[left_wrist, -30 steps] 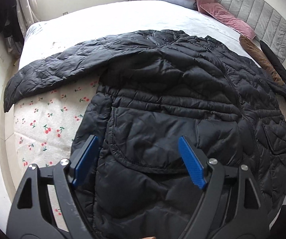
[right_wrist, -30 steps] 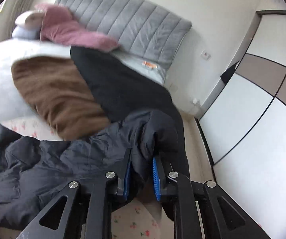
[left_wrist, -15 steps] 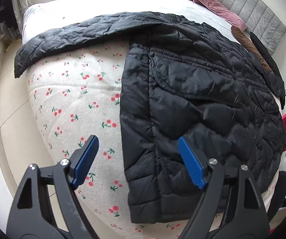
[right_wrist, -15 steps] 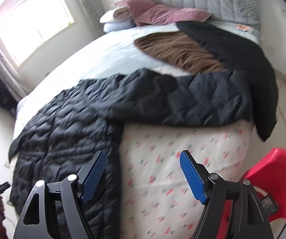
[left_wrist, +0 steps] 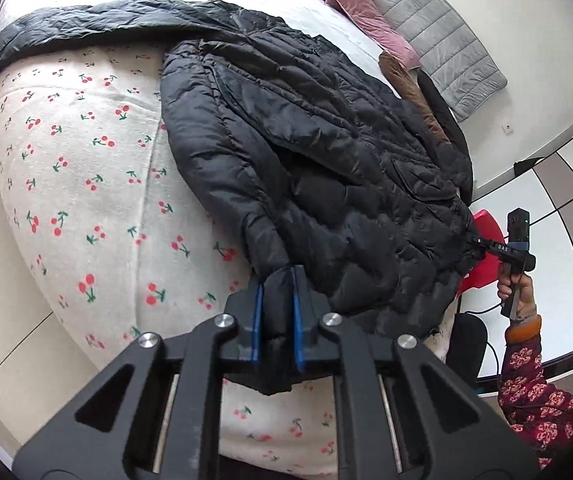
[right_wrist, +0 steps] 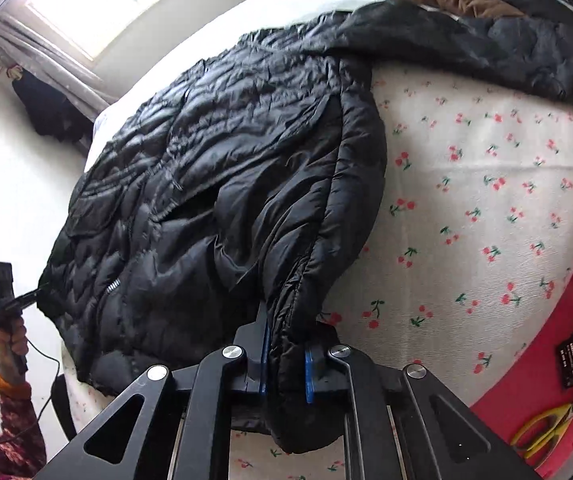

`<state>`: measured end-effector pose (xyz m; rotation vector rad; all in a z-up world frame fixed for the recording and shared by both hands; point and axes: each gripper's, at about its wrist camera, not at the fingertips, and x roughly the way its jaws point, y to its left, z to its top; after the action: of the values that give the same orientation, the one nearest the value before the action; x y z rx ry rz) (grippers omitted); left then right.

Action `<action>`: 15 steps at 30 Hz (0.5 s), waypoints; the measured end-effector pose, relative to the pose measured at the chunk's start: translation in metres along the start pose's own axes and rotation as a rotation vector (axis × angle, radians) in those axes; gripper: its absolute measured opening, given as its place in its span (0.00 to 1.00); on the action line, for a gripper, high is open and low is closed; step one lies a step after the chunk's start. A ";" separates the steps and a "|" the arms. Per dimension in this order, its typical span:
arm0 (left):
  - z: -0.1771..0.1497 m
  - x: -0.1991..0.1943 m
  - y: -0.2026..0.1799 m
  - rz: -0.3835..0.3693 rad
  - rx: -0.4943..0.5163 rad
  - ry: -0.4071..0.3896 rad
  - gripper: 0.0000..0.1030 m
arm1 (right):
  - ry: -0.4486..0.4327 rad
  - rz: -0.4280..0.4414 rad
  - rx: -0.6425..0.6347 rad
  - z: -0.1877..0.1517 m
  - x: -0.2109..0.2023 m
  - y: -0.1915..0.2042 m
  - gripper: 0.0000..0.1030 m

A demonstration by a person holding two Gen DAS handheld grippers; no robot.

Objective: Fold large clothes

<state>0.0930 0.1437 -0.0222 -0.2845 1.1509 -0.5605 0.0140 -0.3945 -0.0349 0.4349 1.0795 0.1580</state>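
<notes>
Both grippers, left (left_wrist: pixel 276 316) and right (right_wrist: pixel 286 354), pinch jacket (left_wrist: pixel 326 140) hem corners; body runs toward 12, probably fold there.

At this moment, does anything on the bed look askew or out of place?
Only mildly. The black jacket lies diagonally on the cherry-print sheet, one sleeve flung sideways and its hem overhanging the mattress edge. Both the left tongs and right tongs pinch hem corners. Nothing looks spilled or damaged.
</notes>
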 end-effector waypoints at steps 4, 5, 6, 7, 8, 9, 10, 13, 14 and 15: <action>-0.028 0.030 -0.012 0.269 0.113 0.150 0.38 | 0.042 -0.148 -0.045 -0.001 -0.001 -0.001 0.17; -0.033 0.036 -0.013 0.348 0.147 0.160 0.50 | 0.070 -0.193 -0.050 -0.004 0.006 -0.002 0.24; -0.034 0.035 -0.016 0.393 0.171 0.135 0.58 | 0.089 -0.216 -0.044 -0.004 0.010 -0.003 0.31; -0.033 0.030 -0.018 0.422 0.172 0.112 0.62 | 0.098 -0.224 -0.032 -0.004 0.012 -0.004 0.33; -0.030 0.024 -0.021 0.453 0.162 0.087 0.66 | 0.086 -0.222 -0.024 -0.003 0.008 -0.004 0.38; -0.025 0.016 -0.025 0.484 0.155 0.052 0.67 | 0.066 -0.219 -0.020 0.003 -0.004 -0.009 0.45; -0.021 0.009 -0.028 0.496 0.153 0.018 0.68 | 0.042 -0.219 -0.021 0.008 -0.017 -0.011 0.49; -0.003 -0.010 -0.042 0.493 0.132 -0.096 0.81 | -0.048 -0.242 -0.023 0.018 -0.043 -0.014 0.66; 0.003 -0.013 -0.048 0.481 0.126 -0.127 0.81 | -0.075 -0.246 -0.012 0.022 -0.050 -0.017 0.69; 0.010 -0.014 -0.049 0.470 0.119 -0.145 0.81 | -0.099 -0.246 0.006 0.027 -0.055 -0.021 0.70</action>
<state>0.0846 0.1104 0.0169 0.0508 0.9956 -0.1876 0.0104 -0.4388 0.0118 0.3085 1.0272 -0.0833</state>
